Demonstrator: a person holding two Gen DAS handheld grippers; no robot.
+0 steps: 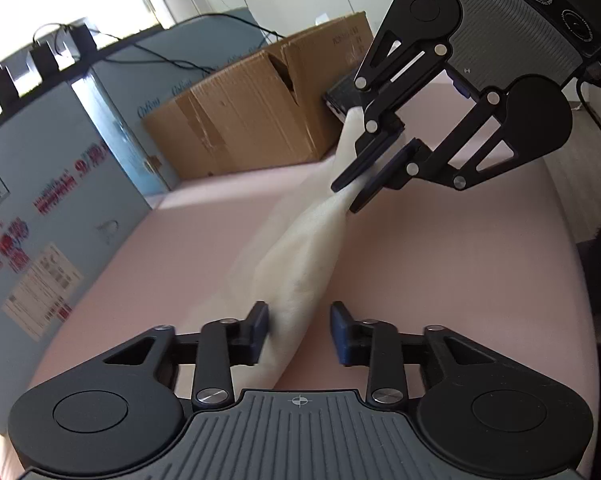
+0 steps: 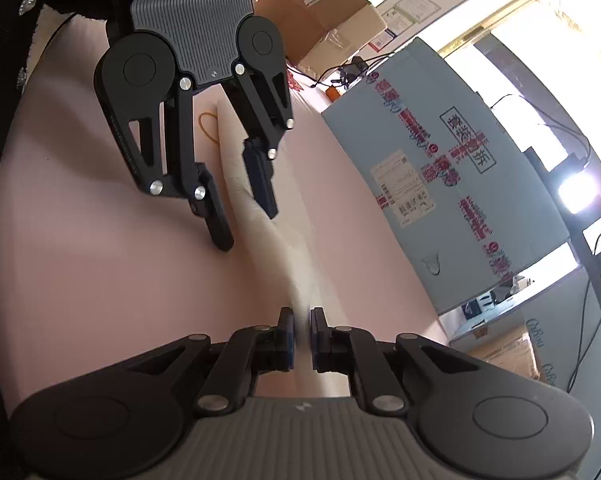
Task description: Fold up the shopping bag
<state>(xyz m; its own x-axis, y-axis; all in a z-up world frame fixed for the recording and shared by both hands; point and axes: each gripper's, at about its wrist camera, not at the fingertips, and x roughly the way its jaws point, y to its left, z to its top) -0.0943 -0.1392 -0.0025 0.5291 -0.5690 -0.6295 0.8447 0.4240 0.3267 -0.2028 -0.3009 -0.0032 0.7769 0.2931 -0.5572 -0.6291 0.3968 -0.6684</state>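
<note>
Shopping bag [image 1: 300,256] stretched over table [image 1: 440,264], cardboard box [image 1: 252,108] behind (against far edge), rubber band [image 2: 208,128] beside bag

surface: pink table [image 1: 440,264] | on it: white bag [image 1: 300,264], gathered into a long narrow strip, blurred in both views | far edge: cardboard box [image 1: 256,108] | beside box: dark flat device [image 1: 342,96], type unclear | yellow rubber band [image 2: 207,126] just beside bag's end

Pink table surface [image 1: 440,264]. Brown cardboard box [image 1: 252,112], at the table's far edge. Pale blue carton [image 2: 452,184] with red printed tape and a white label [image 2: 404,188], beside the table. Yellow rubber band [image 2: 207,126], lying on the pink surface.
</note>
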